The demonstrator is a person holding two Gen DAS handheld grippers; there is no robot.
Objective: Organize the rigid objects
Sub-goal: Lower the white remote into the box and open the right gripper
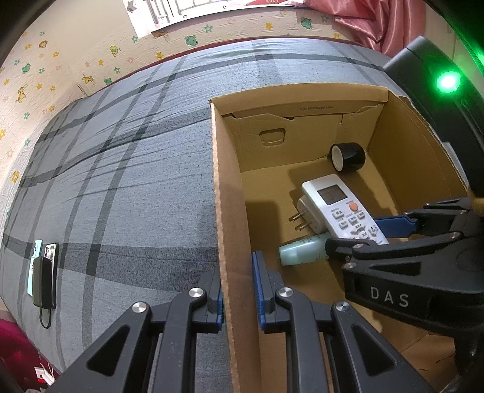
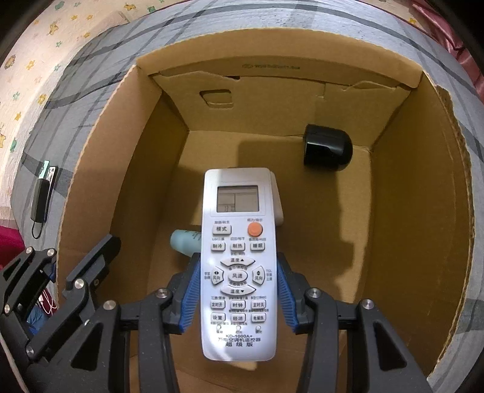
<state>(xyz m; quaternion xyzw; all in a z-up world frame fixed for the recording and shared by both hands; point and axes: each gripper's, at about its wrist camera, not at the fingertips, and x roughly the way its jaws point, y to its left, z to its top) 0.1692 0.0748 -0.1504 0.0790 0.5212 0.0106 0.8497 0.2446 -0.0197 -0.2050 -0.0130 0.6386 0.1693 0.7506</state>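
Note:
A cardboard box (image 1: 230, 229) (image 2: 417, 211) stands open on a grey plaid bed. My left gripper (image 1: 239, 299) is shut on the box's left wall. My right gripper (image 2: 239, 290) (image 1: 381, 232) is shut on a white air-conditioner remote (image 2: 239, 260) (image 1: 338, 205) and holds it inside the box, above its floor. Under the remote lie a white plug adapter (image 1: 305, 211) (image 2: 276, 202) and a pale green bottle (image 1: 302, 249) (image 2: 184, 240). A black cylinder (image 1: 348, 157) (image 2: 328, 148) lies in the far right corner.
Two phones and a black power bank (image 1: 42, 281) (image 2: 40, 196) with a cable lie on the bed at the far left. A wall with animal stickers (image 1: 39, 75) runs behind the bed. A pink curtain (image 1: 375, 21) hangs at the upper right.

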